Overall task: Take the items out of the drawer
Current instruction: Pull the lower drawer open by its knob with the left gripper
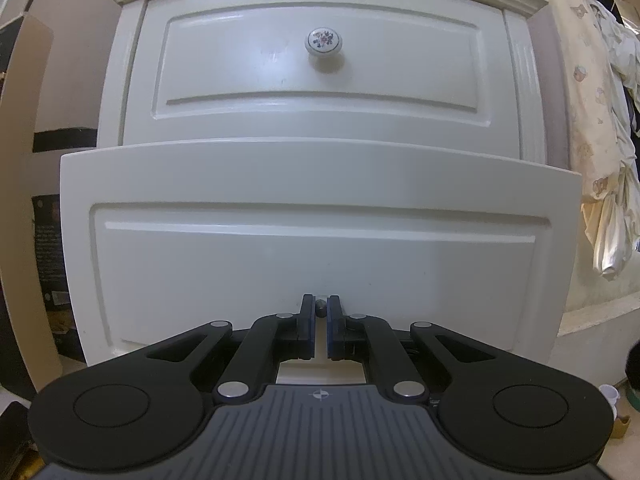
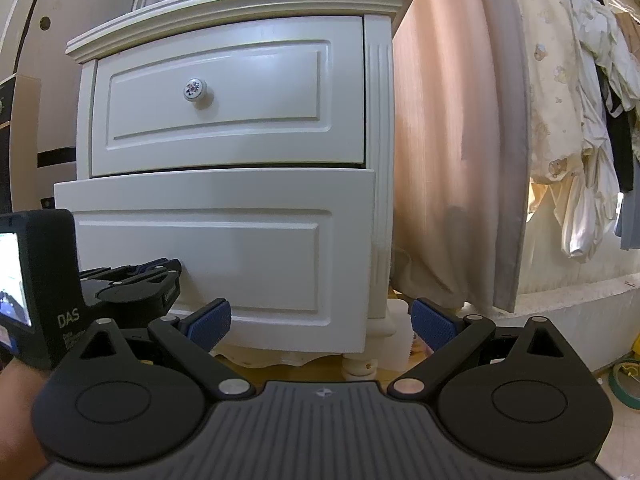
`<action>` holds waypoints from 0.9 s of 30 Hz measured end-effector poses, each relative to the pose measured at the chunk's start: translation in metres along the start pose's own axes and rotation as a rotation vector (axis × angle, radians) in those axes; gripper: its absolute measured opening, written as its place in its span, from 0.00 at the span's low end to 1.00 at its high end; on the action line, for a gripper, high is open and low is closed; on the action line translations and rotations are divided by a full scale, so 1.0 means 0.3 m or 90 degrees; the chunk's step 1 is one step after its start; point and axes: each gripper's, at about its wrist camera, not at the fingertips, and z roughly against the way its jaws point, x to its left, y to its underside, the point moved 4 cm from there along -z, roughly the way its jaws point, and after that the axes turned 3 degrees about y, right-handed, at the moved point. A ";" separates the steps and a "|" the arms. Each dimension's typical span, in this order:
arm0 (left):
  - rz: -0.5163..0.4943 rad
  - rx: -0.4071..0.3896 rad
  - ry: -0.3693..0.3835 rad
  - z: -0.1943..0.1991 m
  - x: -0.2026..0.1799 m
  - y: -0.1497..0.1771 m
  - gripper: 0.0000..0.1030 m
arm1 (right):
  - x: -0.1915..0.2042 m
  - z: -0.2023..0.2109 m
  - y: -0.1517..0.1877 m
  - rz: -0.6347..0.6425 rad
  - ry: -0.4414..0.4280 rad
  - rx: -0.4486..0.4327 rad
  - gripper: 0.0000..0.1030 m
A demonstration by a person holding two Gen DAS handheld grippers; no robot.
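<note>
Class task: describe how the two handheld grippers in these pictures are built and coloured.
Both grippers are matte black plastic linkages with round pivot discs and silver rivets, above a ribbed grey base with a small crosshair mark. The right gripper has textured blue fingers. The left gripper carries a black camera block lettered "DAS".

The nightstand (image 2: 380,128) is showing painted wood in a cream, softly glossy finish — its lower drawer front (image 1: 312,240) is reflecting light smoothly. The upper knob (image 1: 325,42) is looking like glazed ceramic with a floral print. The grippers' arms are appearing as matt black plastic with shiny metal pins, the right gripper (image 2: 320,322) carrying rough-textured blue pads (image 2: 210,326). A curtain (image 2: 448,120) is hanging as soft, matt cloth.
</note>
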 end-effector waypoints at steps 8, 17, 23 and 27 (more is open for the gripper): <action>-0.001 -0.008 -0.002 0.046 -0.009 0.020 0.02 | -0.003 0.000 0.005 -0.001 0.002 0.004 1.00; -0.001 -0.014 0.002 0.101 -0.024 0.048 0.02 | -0.002 0.001 0.010 0.003 0.004 0.009 1.00; 0.006 -0.002 0.011 0.127 -0.023 0.052 0.02 | -0.008 0.000 0.014 0.001 0.005 0.007 1.00; 0.005 0.002 0.009 0.147 -0.031 0.057 0.02 | -0.007 0.002 0.020 0.001 0.000 0.008 1.00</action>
